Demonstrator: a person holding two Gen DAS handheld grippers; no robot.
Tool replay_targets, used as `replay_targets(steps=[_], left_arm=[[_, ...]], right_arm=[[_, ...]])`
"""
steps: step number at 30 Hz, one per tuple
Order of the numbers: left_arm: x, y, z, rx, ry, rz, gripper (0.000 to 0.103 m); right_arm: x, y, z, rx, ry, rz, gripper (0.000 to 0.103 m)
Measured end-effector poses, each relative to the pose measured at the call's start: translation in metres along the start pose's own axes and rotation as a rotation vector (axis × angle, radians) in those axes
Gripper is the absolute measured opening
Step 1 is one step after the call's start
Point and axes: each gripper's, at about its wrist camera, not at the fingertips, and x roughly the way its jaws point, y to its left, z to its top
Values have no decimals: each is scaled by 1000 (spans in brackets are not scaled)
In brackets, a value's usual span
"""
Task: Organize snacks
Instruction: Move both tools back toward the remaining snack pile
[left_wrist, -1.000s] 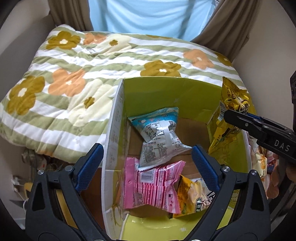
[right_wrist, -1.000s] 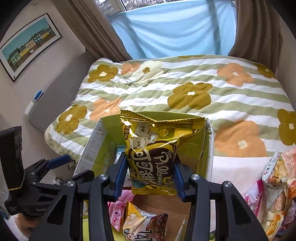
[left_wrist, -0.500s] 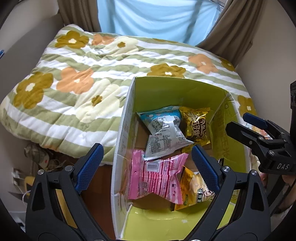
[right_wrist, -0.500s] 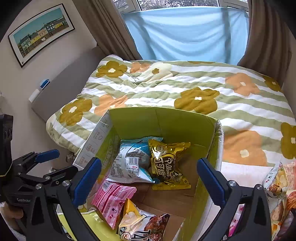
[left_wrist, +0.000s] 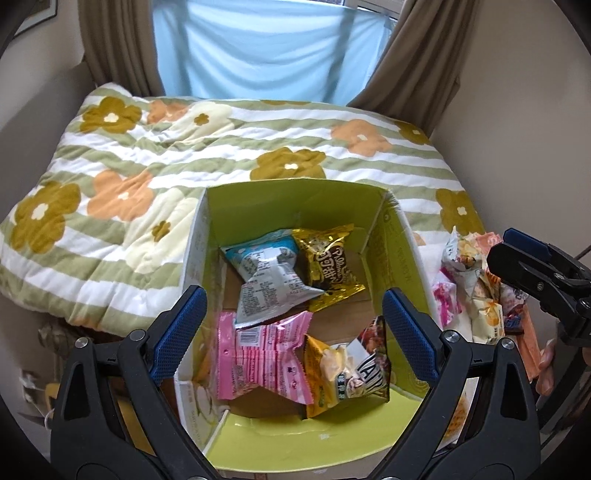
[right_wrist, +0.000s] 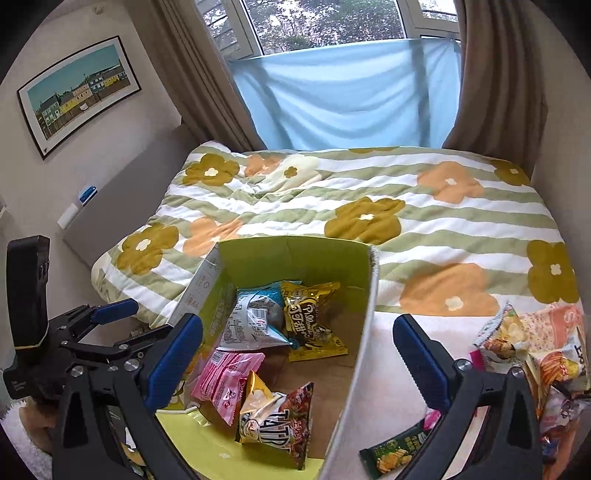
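An open green-lined cardboard box (left_wrist: 295, 195) (right_wrist: 295, 254) holds a gold Pillows bag (left_wrist: 328, 264) (right_wrist: 310, 321), a blue-and-white bag (left_wrist: 266, 280) (right_wrist: 251, 317), a pink bag (left_wrist: 258, 354) (right_wrist: 225, 384) and a yellow-and-brown bag (left_wrist: 351, 369) (right_wrist: 277, 421). My left gripper (left_wrist: 293, 328) is open and empty above the box's near end. My right gripper (right_wrist: 297, 358) is open and empty above the box's right wall; it also shows in the left wrist view (left_wrist: 532, 266). A pile of loose snack bags (right_wrist: 528, 354) (left_wrist: 476, 288) lies to the right of the box.
A flowered striped quilt (right_wrist: 369, 206) covers the bed behind the box. A green snack pack (right_wrist: 395, 450) lies on the white surface (right_wrist: 391, 376) right of the box. Curtains and a blue cloth hang at the window behind.
My right gripper opened and dropped the gold Pillows bag into the box beside the blue-and-white bag, then drew back to the right. Both grippers have risen above the box.
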Motion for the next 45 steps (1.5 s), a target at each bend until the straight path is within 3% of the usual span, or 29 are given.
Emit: replay_targets(steps=[8,13,22,32,40,45], left_arm=[[-2,-75,2,51,-26,-47,95],[9,-144,-2,75,-17,-83,95],[66,-267,3,161,38,-137,95],[147,-357,1,329,148,-67,95],[230,-373,0,426,268,-23,95],[264,-376,0,448,319,-6,95]], right_arm=[[-60,-59,-24,60,-49,-102,103],[-92,-115,-40,83,-41,-141,103],[-127,-228,-46,71,-6,-208,103],[-90,-319,-63,8,153,-182,103],[-41,-353,-75,22,250,-154,103],[-20,-363,-74,31,291,-141,103]])
